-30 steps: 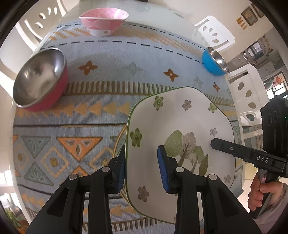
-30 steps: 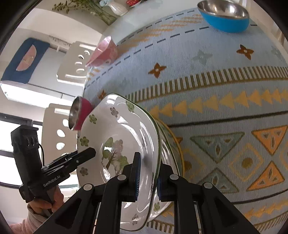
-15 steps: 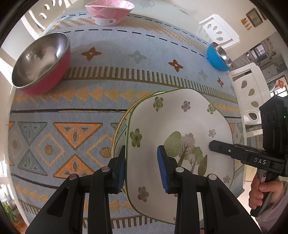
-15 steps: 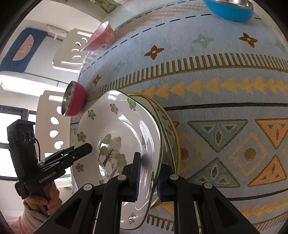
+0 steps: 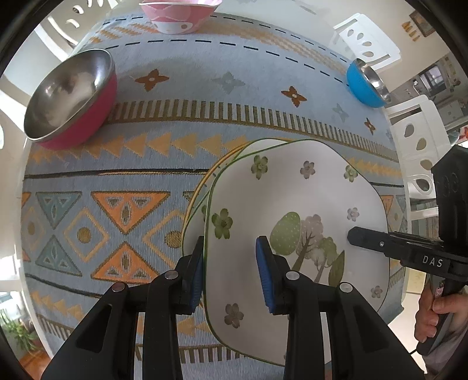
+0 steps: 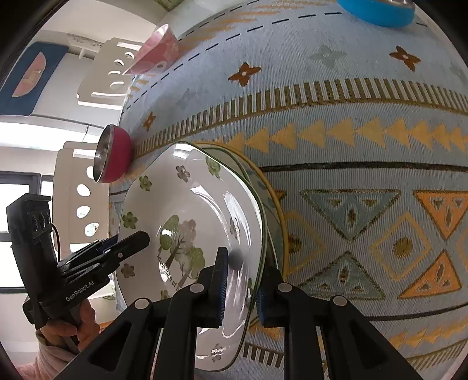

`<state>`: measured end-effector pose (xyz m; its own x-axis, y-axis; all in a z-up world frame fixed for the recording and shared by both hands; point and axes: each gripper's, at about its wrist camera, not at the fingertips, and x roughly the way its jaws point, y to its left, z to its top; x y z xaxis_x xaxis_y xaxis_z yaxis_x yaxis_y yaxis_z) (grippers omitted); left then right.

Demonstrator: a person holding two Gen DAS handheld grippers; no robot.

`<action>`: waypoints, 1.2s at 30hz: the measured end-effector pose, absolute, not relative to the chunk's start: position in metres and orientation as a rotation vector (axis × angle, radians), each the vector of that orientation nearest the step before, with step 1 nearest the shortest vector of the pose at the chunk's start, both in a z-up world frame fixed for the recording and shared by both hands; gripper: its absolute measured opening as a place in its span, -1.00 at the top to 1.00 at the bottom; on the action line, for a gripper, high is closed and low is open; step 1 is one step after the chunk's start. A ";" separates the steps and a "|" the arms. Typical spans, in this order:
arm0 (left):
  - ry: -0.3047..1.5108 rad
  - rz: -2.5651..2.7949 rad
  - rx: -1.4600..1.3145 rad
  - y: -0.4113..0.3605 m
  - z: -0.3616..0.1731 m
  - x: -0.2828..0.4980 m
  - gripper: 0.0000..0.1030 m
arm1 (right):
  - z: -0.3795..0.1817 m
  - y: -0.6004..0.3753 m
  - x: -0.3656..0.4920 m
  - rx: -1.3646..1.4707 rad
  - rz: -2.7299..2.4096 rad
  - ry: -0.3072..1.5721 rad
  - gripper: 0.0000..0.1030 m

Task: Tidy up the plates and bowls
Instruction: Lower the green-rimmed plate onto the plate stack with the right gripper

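Here my right gripper (image 6: 238, 280) is clamped on the rim of the flowered plate (image 6: 187, 216), low in the frame. My left gripper (image 5: 229, 267) straddles the plate's opposite rim, blue pads (image 5: 264, 274) either side; whether they press it I cannot tell. The plate sits over a yellow-rimmed plate (image 5: 194, 201) on the patterned tablecloth (image 5: 117, 163). Upper left stands the red bowl (image 5: 70, 96), top centre the pink bowl (image 5: 178, 14), upper right the blue bowl (image 5: 365, 84).

White cutout chairs (image 5: 369, 43) ring the patterned tablecloth (image 5: 175, 122).
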<state>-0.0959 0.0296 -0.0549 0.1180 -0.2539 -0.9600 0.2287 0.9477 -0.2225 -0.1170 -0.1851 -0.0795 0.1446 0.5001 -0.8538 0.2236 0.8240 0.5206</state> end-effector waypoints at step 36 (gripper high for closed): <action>1.469 -0.266 -0.016 0.036 -0.046 -0.089 0.34 | -0.071 -0.190 -0.117 0.645 0.170 1.523 0.64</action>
<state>-0.0888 0.0361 -0.0465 0.0781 -0.1870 -0.9793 0.1680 0.9707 -0.1719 -0.1169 -0.1898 -0.0710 0.0724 0.4898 -0.8688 0.2862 0.8243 0.4886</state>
